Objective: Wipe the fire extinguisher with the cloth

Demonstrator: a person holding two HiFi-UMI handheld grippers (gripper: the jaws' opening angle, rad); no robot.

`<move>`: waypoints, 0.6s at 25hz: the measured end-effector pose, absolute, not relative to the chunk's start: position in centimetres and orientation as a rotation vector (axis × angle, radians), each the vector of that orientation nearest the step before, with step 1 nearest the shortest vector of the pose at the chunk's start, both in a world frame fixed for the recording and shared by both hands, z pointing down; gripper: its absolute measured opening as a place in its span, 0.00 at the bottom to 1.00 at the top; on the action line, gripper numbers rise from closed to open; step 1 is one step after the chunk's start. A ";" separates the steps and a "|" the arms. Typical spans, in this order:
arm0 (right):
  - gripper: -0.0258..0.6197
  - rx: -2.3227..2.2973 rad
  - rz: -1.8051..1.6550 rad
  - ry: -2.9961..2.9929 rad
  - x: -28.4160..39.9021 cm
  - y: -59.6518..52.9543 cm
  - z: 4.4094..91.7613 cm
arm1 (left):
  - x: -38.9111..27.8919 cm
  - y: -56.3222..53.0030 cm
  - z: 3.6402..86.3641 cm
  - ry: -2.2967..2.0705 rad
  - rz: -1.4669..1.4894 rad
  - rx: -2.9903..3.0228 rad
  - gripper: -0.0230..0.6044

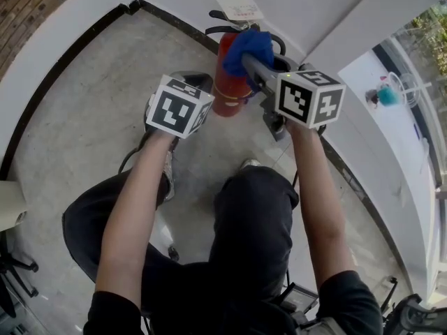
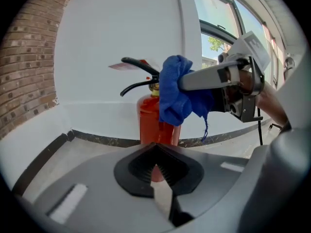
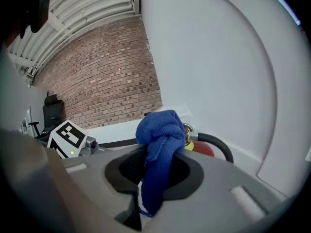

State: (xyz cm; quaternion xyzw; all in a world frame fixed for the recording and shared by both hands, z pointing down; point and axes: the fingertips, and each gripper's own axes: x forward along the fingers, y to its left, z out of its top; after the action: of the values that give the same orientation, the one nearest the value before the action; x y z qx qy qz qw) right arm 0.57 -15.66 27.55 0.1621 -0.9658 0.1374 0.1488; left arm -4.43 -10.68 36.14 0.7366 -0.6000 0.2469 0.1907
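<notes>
A red fire extinguisher (image 1: 228,86) stands on the floor against the curved white wall, with its black handle and hose on top (image 2: 138,76). My right gripper (image 1: 248,63) is shut on a bunched blue cloth (image 1: 249,46), which hangs at the extinguisher's top. In the right gripper view the cloth (image 3: 158,140) fills the jaws, and the brass valve and black hose (image 3: 216,143) show just behind it. My left gripper (image 2: 158,168) is shut with nothing in it, a little way from the red body (image 2: 148,123), left of the cloth (image 2: 176,93).
A white paper tag (image 1: 236,2) hangs on the wall above the extinguisher. A black skirting strip (image 1: 63,68) follows the curved wall. A brick wall (image 3: 107,76) lies to the left and windows (image 2: 218,38) to the right. The person's knees (image 1: 251,208) are close below the grippers.
</notes>
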 end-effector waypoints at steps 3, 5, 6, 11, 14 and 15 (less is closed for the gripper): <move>0.15 0.450 0.381 -2.747 0.1 -15.6 27.8 | -4.3 -10.9 35.6 -1.685 0.676 2.083 0.04; 0.15 0.421 0.361 -2.726 0.0 -14.5 29.0 | -4.4 -10.7 36.2 -1.674 0.685 2.074 0.04; 0.15 0.412 0.356 -2.719 0.0 -14.1 29.7 | -4.5 -10.5 36.6 -1.665 0.693 2.067 0.04; 0.15 0.367 0.351 -2.696 -0.1 -12.5 32.7 | -4.9 -9.7 38.8 -1.632 0.706 2.028 0.04; 0.15 0.336 0.404 -2.646 -0.2 -12.0 36.1 | -5.2 -9.2 40.3 -1.612 0.711 1.999 0.04; 0.15 0.334 0.433 -2.630 -0.2 -12.0 37.5 | -5.3 -9.1 40.8 -1.605 0.713 1.993 0.04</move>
State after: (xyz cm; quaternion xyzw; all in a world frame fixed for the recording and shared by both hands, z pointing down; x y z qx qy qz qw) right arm -0.20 -11.95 37.45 0.1211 -0.9537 0.1571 0.2259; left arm -5.31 -9.12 40.84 0.7284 -0.5864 0.2605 0.2403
